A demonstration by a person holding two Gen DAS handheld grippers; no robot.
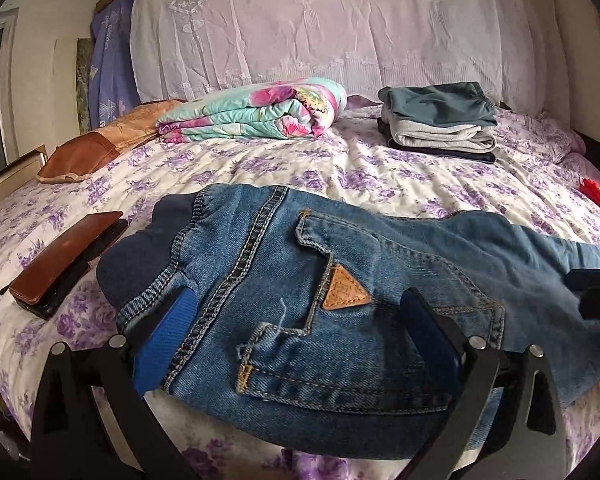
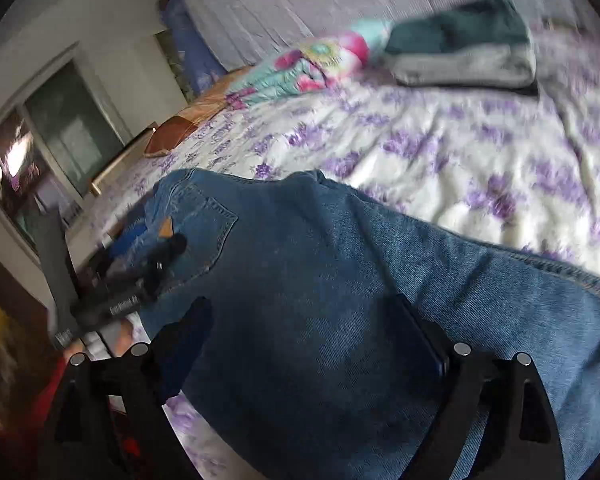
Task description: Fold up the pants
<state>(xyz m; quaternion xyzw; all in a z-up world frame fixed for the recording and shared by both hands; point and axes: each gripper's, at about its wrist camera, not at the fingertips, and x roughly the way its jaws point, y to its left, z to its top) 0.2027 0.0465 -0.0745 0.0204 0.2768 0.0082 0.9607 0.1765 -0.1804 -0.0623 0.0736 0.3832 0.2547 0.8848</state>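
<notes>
The blue jeans [image 1: 340, 280] lie flat on the flowery bed [image 1: 340, 172], in front of the folded clothes pile [image 1: 440, 120]. The left gripper [image 1: 300, 320] is wide apart over the jeans' pocket. The right gripper [image 2: 300, 320] is wide apart over a leg, holding nothing.

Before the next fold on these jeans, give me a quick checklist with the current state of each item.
1. Jeans flat on the bed: ok.
2. Left gripper open, astride the waist end: ok.
3. Right gripper open, over the leg: ok.
4. Wallet clear of the jeans: ok.
5. Folded stack out of the way: ok.
6. Leg hems aligned: cannot tell, out of view.
</notes>
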